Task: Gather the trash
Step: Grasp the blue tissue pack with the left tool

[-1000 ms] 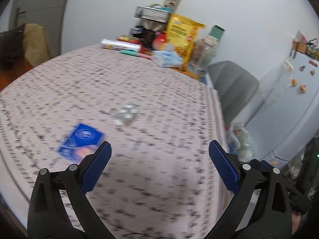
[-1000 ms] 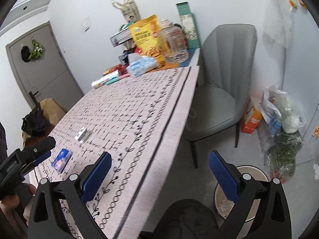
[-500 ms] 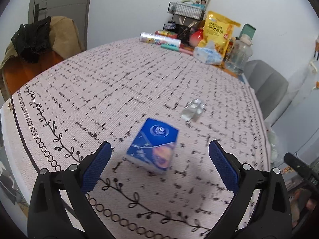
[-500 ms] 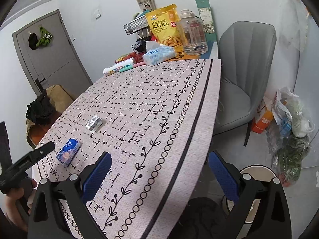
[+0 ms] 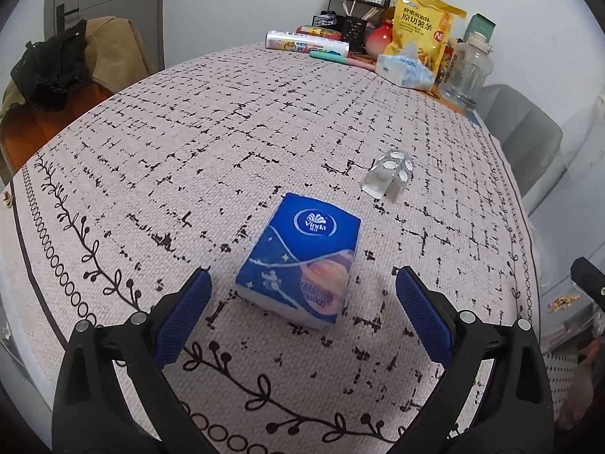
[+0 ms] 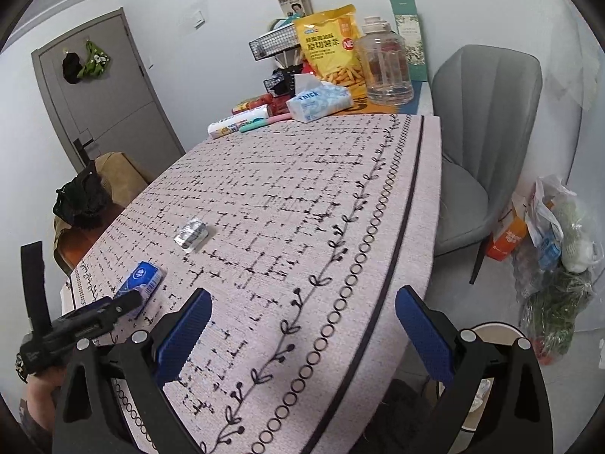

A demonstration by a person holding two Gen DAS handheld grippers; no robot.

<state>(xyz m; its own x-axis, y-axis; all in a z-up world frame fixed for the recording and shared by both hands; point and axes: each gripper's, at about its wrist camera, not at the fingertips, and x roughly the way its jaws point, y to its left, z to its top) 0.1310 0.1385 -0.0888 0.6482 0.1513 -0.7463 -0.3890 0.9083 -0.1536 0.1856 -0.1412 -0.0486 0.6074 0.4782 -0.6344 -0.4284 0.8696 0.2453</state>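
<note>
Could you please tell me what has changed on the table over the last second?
The left gripper has swung toward the blue tissue pack and closed in, so the pack now sits just ahead of its open fingers; nothing is gripped yet. The right gripper has drifted slightly and stays open and empty. The tissue pack and the foil blister pack lie where they were on the tablecloth.

A glossy plastic-wrapped blue tissue pack (image 5: 302, 261) lies on a coarse woven tablecloth (image 5: 227, 132) — matt, rough-textured. Nearby, a shiny foil blister pack (image 5: 389, 178).
</note>
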